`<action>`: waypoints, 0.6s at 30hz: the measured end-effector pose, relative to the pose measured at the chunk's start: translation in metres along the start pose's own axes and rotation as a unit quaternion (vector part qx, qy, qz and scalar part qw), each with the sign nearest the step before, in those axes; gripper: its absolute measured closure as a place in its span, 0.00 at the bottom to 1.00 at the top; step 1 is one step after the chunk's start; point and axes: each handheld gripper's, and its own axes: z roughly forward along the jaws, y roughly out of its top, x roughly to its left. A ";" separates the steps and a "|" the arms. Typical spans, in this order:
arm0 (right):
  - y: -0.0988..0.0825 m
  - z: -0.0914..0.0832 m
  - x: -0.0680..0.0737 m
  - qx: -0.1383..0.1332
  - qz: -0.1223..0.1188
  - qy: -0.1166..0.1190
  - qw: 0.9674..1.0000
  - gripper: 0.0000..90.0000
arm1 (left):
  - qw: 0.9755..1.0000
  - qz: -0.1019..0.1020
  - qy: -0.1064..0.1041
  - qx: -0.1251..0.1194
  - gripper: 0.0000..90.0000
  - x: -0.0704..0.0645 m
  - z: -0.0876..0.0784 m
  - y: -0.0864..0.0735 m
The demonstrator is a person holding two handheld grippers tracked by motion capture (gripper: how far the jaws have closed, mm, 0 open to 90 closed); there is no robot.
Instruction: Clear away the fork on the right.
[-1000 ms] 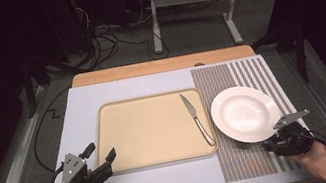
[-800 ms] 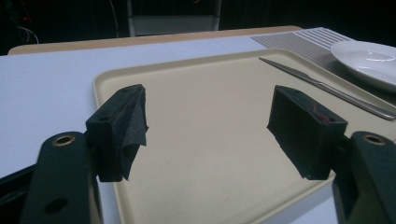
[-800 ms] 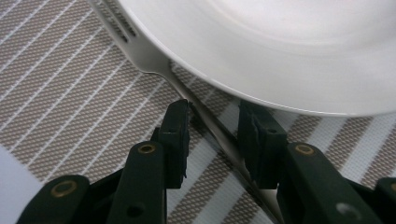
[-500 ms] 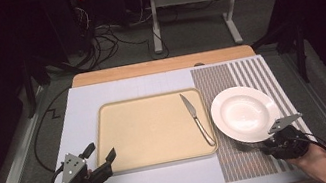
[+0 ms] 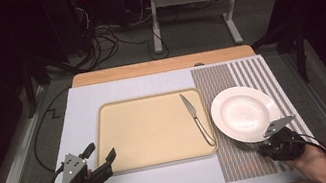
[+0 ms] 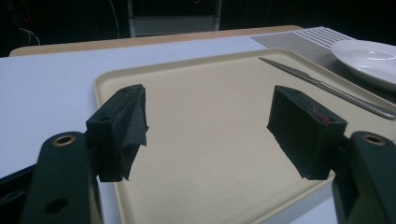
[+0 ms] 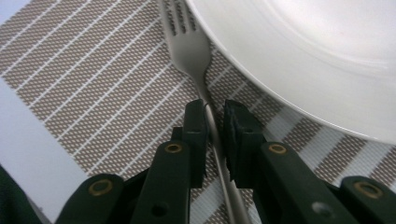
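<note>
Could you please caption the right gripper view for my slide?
Right gripper closing on a fork beside a plate.

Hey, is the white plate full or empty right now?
Empty. The white plate shows a bare bowl in the high view, and its visible part in the right gripper view is bare too.

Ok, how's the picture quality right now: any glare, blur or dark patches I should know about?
High view: white round plate bright, nearly washed out; beyond the table it is very dark. Right gripper view: silver metal fork sharp, the plate's surface glary and soft. Left gripper view: black jaws close up, slightly soft; beige plastic tray evenly lit.
</note>
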 end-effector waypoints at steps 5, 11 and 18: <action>0.002 0.001 0.004 0.001 -0.015 -0.002 1.000 0.93 | 1.000 0.000 0.000 0.000 0.32 0.000 0.000 0.000; 0.007 0.003 0.008 0.003 -0.024 0.005 1.000 0.94 | 1.000 0.001 0.000 0.000 0.32 0.000 0.000 0.000; 0.010 0.004 0.010 0.007 -0.031 0.005 0.999 0.95 | 1.000 0.001 0.000 0.000 0.32 0.000 0.000 0.000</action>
